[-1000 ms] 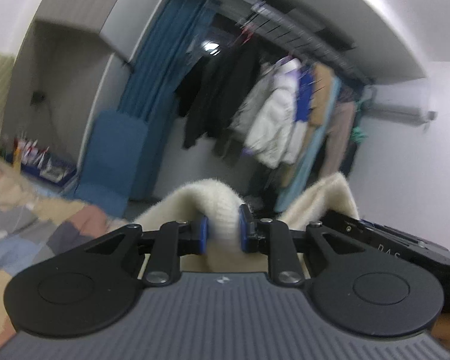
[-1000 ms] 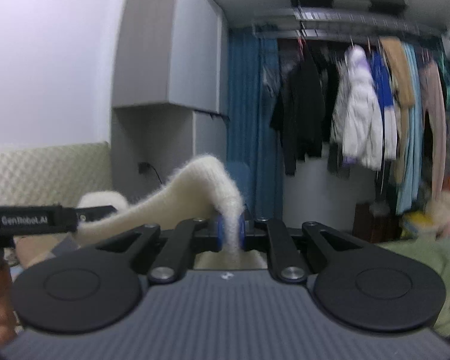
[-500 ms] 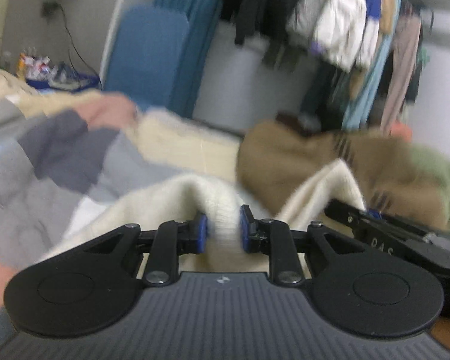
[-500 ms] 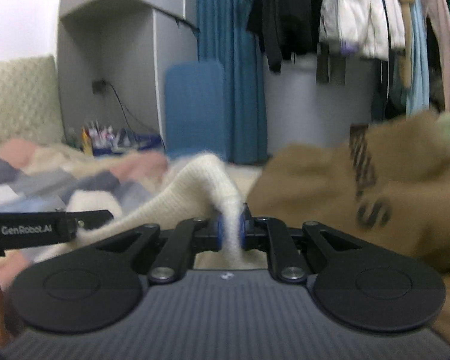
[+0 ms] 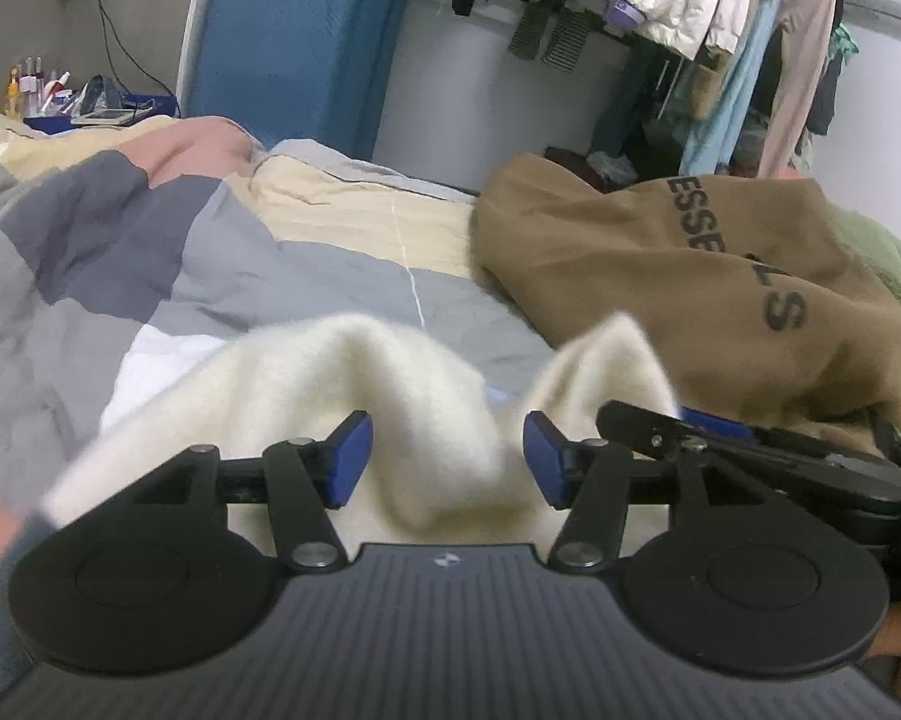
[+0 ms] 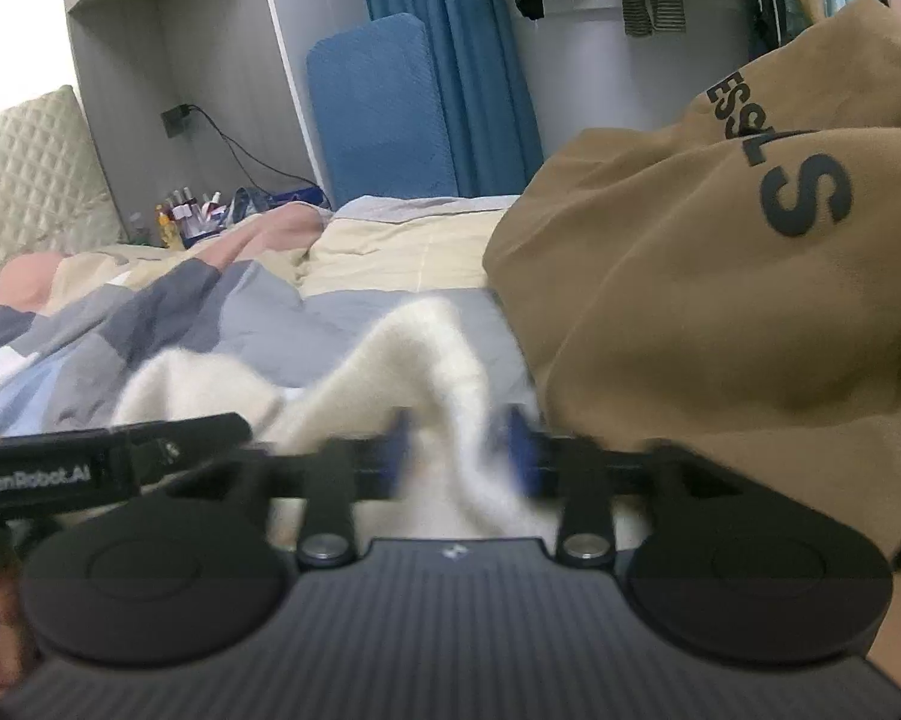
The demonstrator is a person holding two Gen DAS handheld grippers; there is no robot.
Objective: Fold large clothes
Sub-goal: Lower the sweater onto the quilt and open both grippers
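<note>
we see both jaws opening: left gripper [image 5: 447, 459] and right gripper [image 6: 456, 450] released, cream sweater [image 5: 342, 372] loose between them, just beside the brown hoodie [image 5: 660, 264].

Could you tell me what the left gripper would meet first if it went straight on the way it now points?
Most likely the cream sweater, already bunched between the opening jaws of the left gripper; beyond it lies the patchwork quilt.

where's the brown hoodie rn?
In both wrist views the brown hoodie lies heaped on the patchwork quilt, right of the cream sweater.
</note>
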